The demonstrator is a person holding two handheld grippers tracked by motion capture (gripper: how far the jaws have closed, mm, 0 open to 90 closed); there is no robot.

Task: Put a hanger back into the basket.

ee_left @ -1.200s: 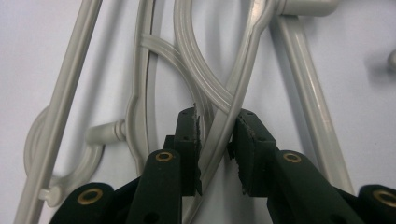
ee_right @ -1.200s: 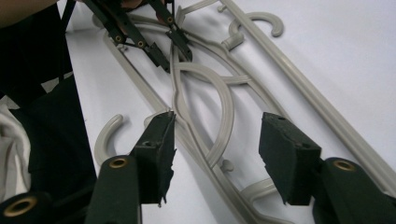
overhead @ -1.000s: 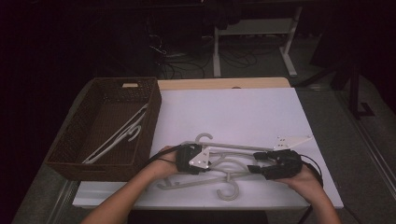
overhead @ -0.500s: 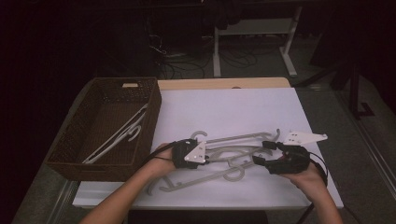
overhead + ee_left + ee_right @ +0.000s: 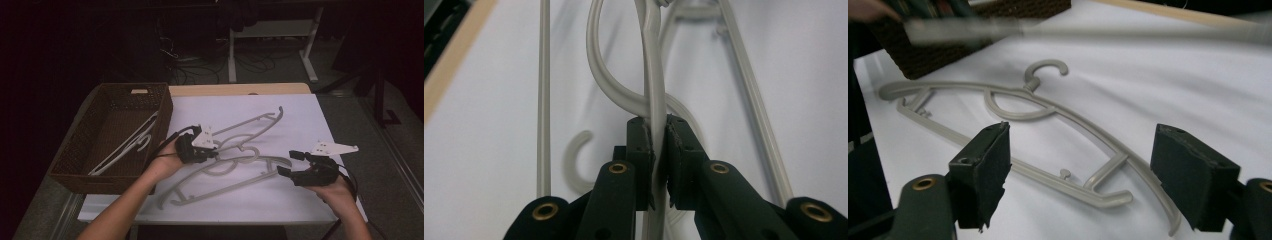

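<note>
My left gripper [image 5: 214,151] is shut on the bar of a grey plastic hanger [image 5: 255,122] and holds it above the white table, its far end pointing back and right. In the left gripper view the pads [image 5: 642,145] pinch the thin bar of that hanger [image 5: 655,90]. A second grey hanger [image 5: 227,185] lies flat on the table under it. My right gripper [image 5: 291,163] is open at that hanger's right end, and its jaws have just been opening. Nothing is between them in the right gripper view [image 5: 1080,175], where the lying hanger [image 5: 1048,112] is just ahead.
A dark wicker basket [image 5: 80,150] stands at the table's left and holds white hangers [image 5: 130,147]. The white table top [image 5: 310,120] has free room at the back and right. Beyond the table are desk legs and cables on a dark floor.
My left gripper has risen with the hanger, whose far end swung up toward the back right. The right gripper's jaws stand wider apart and the hand has hardly moved.
</note>
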